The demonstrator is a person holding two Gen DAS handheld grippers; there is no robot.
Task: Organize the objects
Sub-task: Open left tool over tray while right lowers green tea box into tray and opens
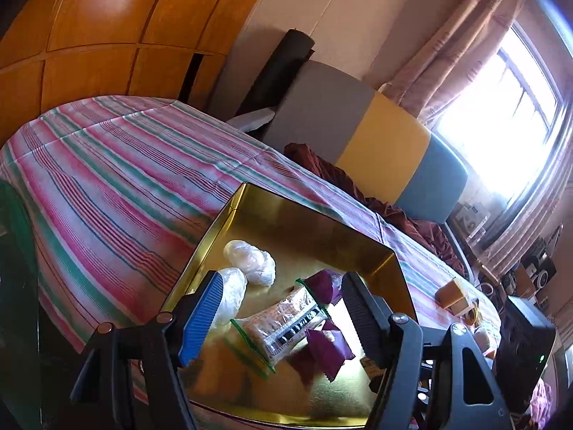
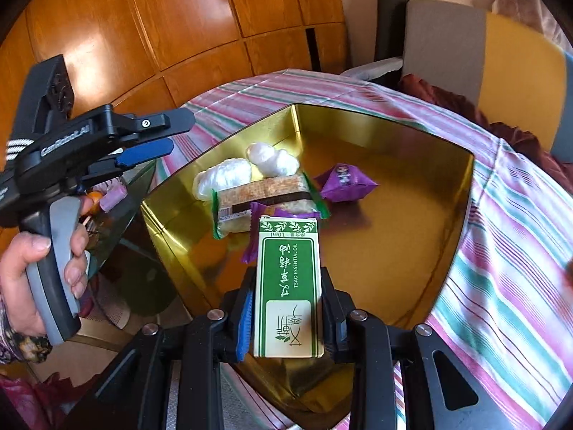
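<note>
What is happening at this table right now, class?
A person is tidying small items into a gold metal tin on a striped tablecloth. The right gripper is shut on a green and white essential oil box, held above the tin. The left gripper is open and empty. Two white plastic-wrapped bundles, a clear-wrapped biscuit pack and purple snack packets already lie inside.

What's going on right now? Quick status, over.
Right gripper shut on green box, above gold tin. Left gripper open, empty. Snack packets already inside.
</note>
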